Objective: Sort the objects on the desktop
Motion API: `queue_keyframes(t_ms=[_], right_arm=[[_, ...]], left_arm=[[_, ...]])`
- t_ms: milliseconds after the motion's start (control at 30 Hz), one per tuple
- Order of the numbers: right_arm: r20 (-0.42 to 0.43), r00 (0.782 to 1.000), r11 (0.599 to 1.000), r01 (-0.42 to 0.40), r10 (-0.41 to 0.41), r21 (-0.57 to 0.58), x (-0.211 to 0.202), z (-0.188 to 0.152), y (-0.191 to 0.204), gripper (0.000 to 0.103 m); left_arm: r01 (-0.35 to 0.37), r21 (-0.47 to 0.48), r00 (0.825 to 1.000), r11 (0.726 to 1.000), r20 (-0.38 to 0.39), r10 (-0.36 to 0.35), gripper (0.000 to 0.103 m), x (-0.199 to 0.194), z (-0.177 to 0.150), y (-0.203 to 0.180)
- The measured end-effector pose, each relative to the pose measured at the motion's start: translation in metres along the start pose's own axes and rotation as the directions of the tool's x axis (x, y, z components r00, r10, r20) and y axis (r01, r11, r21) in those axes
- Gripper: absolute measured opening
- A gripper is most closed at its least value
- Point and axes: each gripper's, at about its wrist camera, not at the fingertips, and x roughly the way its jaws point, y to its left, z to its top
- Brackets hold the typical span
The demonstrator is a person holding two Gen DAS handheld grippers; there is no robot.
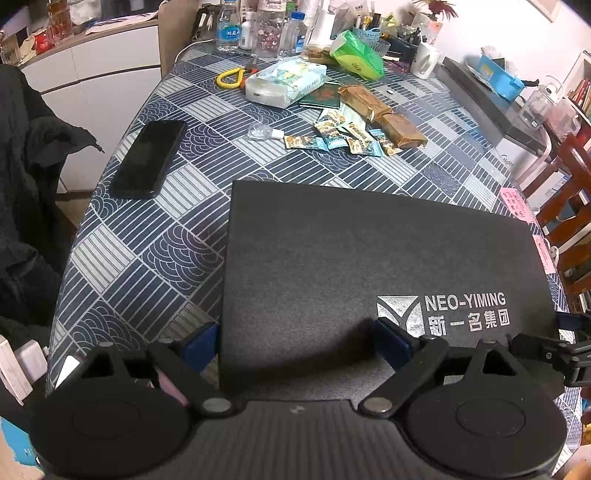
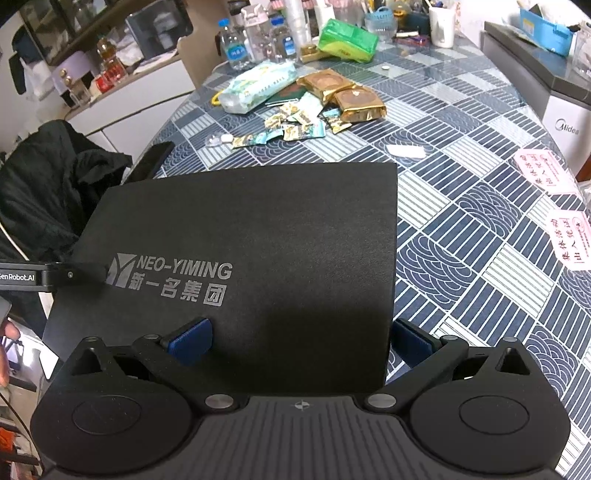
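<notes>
A large black notebook marked NEO-YIMING lies flat on the patterned table; it also shows in the right wrist view. My left gripper is open, its blue fingers astride the notebook's near left corner. My right gripper is open, its fingers astride the near right corner. The right gripper shows at the edge of the left wrist view. Further back lie several snack packets, two gold-wrapped cakes, a tissue pack and a black phone.
Water bottles, a green bag, a white mug and a pen cup crowd the far edge. Yellow-handled pliers lie near the tissues. Pink paper slips sit at the right. A dark jacket hangs left.
</notes>
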Motion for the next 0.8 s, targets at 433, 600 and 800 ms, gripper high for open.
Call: queue_keyframes(t_ms=[433,600,800], right_arm=[[0.000,1.000,1.000,-0.005,0.005,0.008,0.0020,-0.0005,-0.0020,0.103],[0.009,1.000,1.000,-0.006,0.006,0.009,0.0025,-0.0023,-0.0022,0.103],[0.016,1.000,1.000,-0.006,0.006,0.010,0.0026,-0.0037,-0.0032,0.103]], left_arm=[[-0.011,0.004,1.000,1.000,0.018,0.011,0.103,0.0005,-0.0036,-0.0012],[-0.015,0.003,1.000,1.000,0.026,0.015,0.103,0.0001,-0.0047,-0.0019],[-0.018,0.000,0.999,1.000,0.030,0.018,0.103,-0.0001,-0.0058,-0.0027]])
